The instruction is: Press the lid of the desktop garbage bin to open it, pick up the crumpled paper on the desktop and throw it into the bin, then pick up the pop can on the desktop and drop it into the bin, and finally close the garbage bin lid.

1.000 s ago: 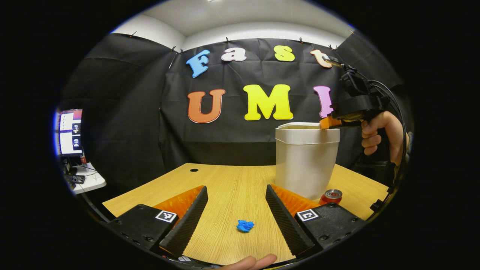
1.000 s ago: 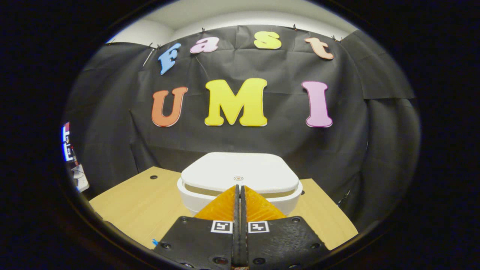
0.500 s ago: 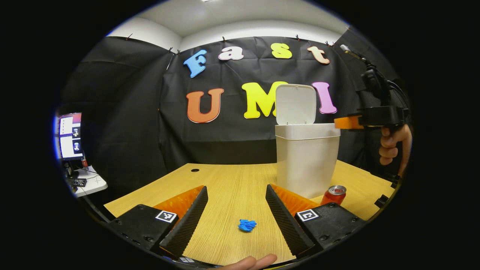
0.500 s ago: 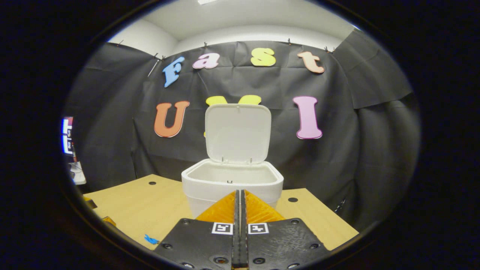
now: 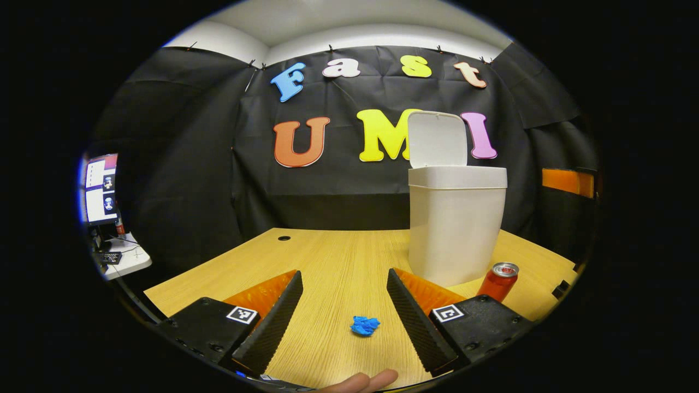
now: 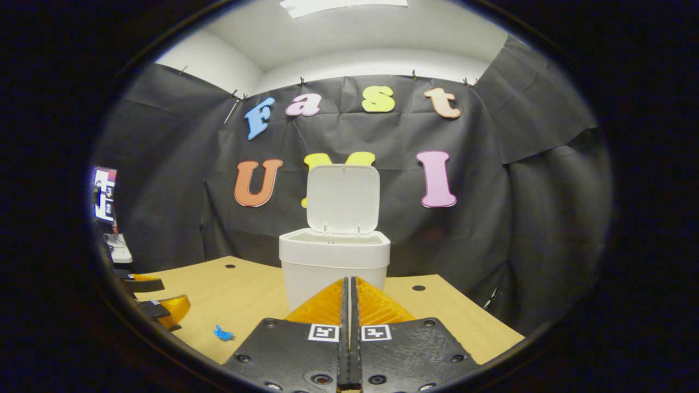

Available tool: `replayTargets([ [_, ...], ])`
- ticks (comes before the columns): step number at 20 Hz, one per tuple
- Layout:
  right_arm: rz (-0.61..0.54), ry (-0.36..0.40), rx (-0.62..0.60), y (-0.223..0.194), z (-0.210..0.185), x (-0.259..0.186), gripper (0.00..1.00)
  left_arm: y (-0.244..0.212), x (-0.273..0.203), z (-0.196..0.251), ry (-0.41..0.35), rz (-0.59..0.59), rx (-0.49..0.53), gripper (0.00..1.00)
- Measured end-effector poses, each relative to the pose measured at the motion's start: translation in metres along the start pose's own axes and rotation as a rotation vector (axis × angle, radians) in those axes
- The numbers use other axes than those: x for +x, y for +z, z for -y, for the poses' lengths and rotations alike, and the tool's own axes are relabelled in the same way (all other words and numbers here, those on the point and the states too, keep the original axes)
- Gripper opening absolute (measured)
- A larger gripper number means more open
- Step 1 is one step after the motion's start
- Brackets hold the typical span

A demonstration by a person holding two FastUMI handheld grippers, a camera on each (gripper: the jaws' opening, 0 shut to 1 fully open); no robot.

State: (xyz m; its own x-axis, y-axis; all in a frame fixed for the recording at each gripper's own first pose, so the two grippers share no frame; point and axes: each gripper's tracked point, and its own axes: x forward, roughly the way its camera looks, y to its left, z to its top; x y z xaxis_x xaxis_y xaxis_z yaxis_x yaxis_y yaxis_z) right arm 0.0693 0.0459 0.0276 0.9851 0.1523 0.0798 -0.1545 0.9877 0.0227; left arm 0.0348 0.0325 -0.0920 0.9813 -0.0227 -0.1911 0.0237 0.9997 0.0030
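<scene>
On the wooden desktop [image 5: 338, 256], seen in the left gripper view from left to right, a side table with a lit screen [image 5: 101, 188] is found at the far left edge, past the desk. Next, the left gripper [image 5: 344, 311] is held low over the desk with its two fingers spread wide and nothing between them. The crumpled paper [image 5: 365, 325], a small blue wad, lies on the desk in the gap between those fingers, touched by neither. A fingertip of a hand [image 5: 360, 382] is seen at the bottom edge. Further right, the garbage bin [image 5: 456, 229] stands upright with its lid [image 5: 438, 139] raised and standing vertical at the back. Just beside the bin's base, to its right, the pop can [image 5: 498, 281] stands upright.

From the right gripper view, the paper is seen low on the left, the bin at the middle. The right gripper [image 6: 349, 305] is seen with its fingers pressed together, nothing being held between them.
</scene>
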Motion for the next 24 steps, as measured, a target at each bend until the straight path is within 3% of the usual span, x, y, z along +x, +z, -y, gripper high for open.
replayTargets([
  [3, 0.009, 0.044, 0.048, -0.008, -0.001, -0.016, 0.03, -0.015, 0.007, 0.001, -0.004, -0.039, -0.001, 1.00],
  [7, 0.013, 0.002, 0.043, -0.021, 0.018, -0.025, 0.43, -0.036, 0.014, 0.011, -0.025, -0.102, -0.007, 1.00],
  [9, 0.028, 0.069, 0.051, -0.023, 0.010, -0.032, 0.59, -0.040, 0.015, 0.014, -0.030, -0.114, -0.003, 1.00],
  [11, 0.006, 0.086, 0.055, -0.033, 0.011, -0.033, 0.71, -0.049, 0.018, 0.017, -0.039, -0.133, -0.006, 1.00],
  [14, -0.015, 0.115, 0.024, -0.041, 0.002, -0.033, 0.81, -0.066, 0.021, 0.026, -0.065, -0.191, -0.009, 1.00],
  [15, -0.017, 0.121, 0.010, -0.044, 0.000, -0.034, 0.89, -0.072, 0.022, 0.025, -0.064, -0.213, -0.004, 1.00],
  [21, -0.042, 0.116, -0.054, -0.058, -0.010, -0.033, 0.95, -0.107, 0.029, 0.032, -0.106, -0.358, -0.025, 1.00],
  [24, -0.049, 0.134, -0.067, -0.064, -0.019, -0.034, 0.97, -0.118, 0.036, 0.022, -0.060, -0.398, 0.000, 1.00],
])
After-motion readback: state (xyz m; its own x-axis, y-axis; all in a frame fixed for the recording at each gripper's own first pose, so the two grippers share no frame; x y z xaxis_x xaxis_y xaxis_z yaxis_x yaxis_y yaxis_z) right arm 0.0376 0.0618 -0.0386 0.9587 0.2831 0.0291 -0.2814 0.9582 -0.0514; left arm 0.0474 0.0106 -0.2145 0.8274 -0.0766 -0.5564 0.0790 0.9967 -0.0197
